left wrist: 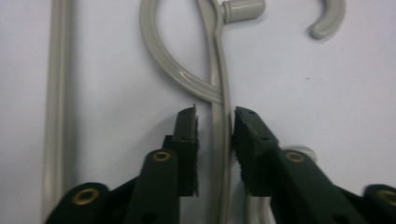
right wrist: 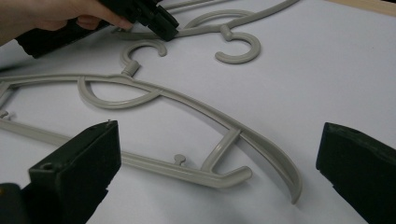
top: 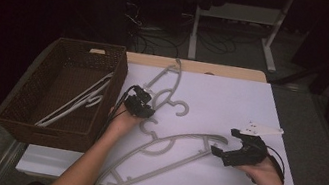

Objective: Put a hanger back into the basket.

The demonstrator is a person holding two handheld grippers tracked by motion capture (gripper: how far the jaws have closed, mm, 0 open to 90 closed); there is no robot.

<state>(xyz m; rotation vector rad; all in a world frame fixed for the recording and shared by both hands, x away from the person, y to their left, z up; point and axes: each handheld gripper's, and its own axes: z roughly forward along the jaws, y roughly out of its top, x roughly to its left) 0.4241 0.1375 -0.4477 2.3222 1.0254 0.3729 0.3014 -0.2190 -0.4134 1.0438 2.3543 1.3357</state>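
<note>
Two grey plastic hangers lie on the white table top (top: 237, 99). The far hanger (top: 164, 75) runs up toward the back edge. My left gripper (top: 142, 105) sits low over it near its hook. In the left gripper view the jaws (left wrist: 215, 112) straddle the far hanger's thin bar (left wrist: 219, 70); the right pad touches it, the left pad stands a small gap off, so the gripper is open. The near hanger (top: 180, 138) stretches across the front. My right gripper (top: 227, 142) hovers wide open over its right end (right wrist: 243, 140), holding nothing.
A dark wicker basket (top: 92, 45) stands at the table's left with white hangers (top: 77, 103) lying inside. A wooden strip (top: 217, 70) shows along the back edge. Dark floor, cables and table legs lie beyond.
</note>
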